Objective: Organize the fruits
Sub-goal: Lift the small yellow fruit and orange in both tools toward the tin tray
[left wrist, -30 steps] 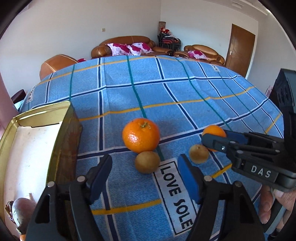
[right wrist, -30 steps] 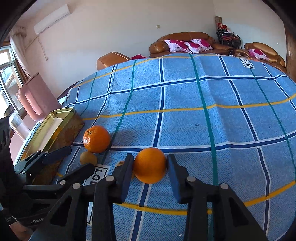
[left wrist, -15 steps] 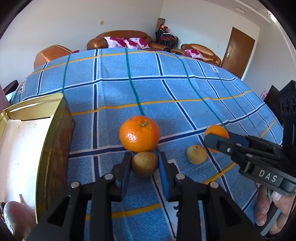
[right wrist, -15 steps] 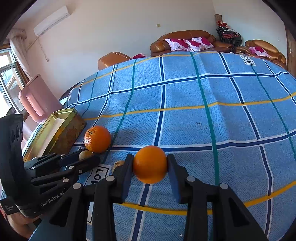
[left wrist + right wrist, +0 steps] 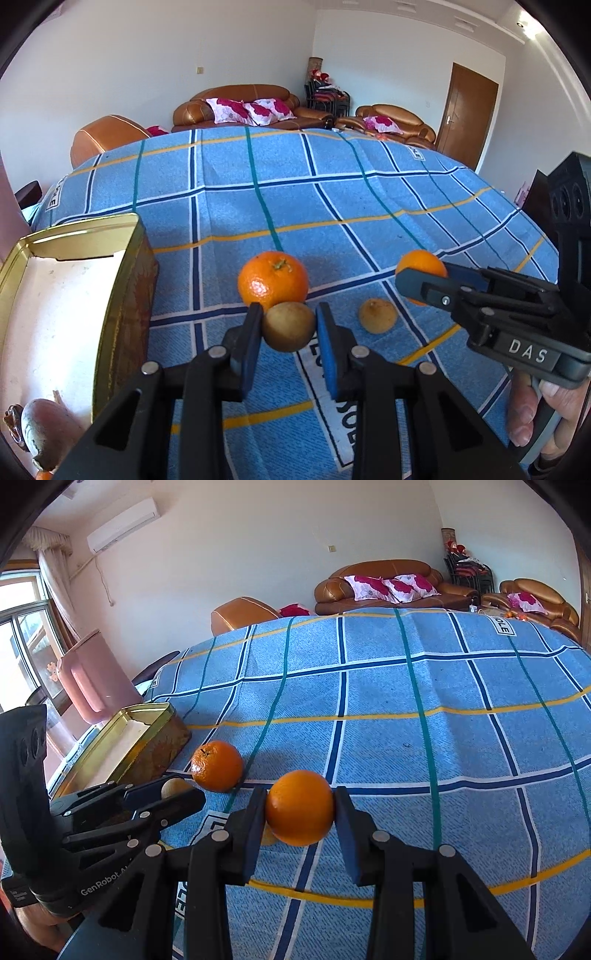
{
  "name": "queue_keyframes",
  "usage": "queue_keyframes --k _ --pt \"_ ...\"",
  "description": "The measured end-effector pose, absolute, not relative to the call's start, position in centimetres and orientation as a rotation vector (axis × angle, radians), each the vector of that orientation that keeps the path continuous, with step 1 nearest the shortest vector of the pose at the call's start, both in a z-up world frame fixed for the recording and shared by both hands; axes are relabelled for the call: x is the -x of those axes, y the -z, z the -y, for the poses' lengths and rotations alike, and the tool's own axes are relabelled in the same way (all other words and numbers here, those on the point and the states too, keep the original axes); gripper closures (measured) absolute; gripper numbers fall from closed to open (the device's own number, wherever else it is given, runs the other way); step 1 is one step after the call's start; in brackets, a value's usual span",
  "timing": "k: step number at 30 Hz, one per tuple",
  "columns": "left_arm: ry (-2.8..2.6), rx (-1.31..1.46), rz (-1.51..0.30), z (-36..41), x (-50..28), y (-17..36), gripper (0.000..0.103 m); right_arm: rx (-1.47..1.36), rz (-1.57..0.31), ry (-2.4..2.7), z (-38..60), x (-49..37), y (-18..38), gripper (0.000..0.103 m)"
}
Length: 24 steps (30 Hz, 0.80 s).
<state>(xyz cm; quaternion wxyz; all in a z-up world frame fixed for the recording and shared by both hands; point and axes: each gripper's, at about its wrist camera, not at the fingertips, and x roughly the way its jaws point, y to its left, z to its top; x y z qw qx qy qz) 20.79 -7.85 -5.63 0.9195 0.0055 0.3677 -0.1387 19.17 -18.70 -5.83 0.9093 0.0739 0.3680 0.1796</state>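
Observation:
My left gripper (image 5: 289, 328) is shut on a small brown fruit (image 5: 289, 326), held just above the blue checked cloth; it also shows in the right wrist view (image 5: 173, 787). A mandarin with a stem (image 5: 272, 281) lies right behind it, also seen from the right wrist (image 5: 217, 765). My right gripper (image 5: 300, 808) is shut on a smooth orange (image 5: 300, 807), lifted off the cloth; it shows in the left wrist view (image 5: 421, 263). A second small brown fruit (image 5: 377, 315) lies on the cloth between the grippers.
A gold tin box (image 5: 125, 280) stands open at the left, with a pinkish fruit (image 5: 44, 428) in its near corner; the box also shows in the right wrist view (image 5: 147, 738). Sofas and a door are beyond the table.
My left gripper moved forward and closed on the small brown fruit, then lifted it a little. My right gripper kept the orange and raised it slightly.

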Motion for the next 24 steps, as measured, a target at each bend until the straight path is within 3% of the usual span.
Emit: queue_keyframes --k 24 --pt "0.267 -0.025 -0.604 7.7 -18.6 3.9 0.073 -0.085 -0.655 -0.374 18.0 -17.4 4.4 0.065"
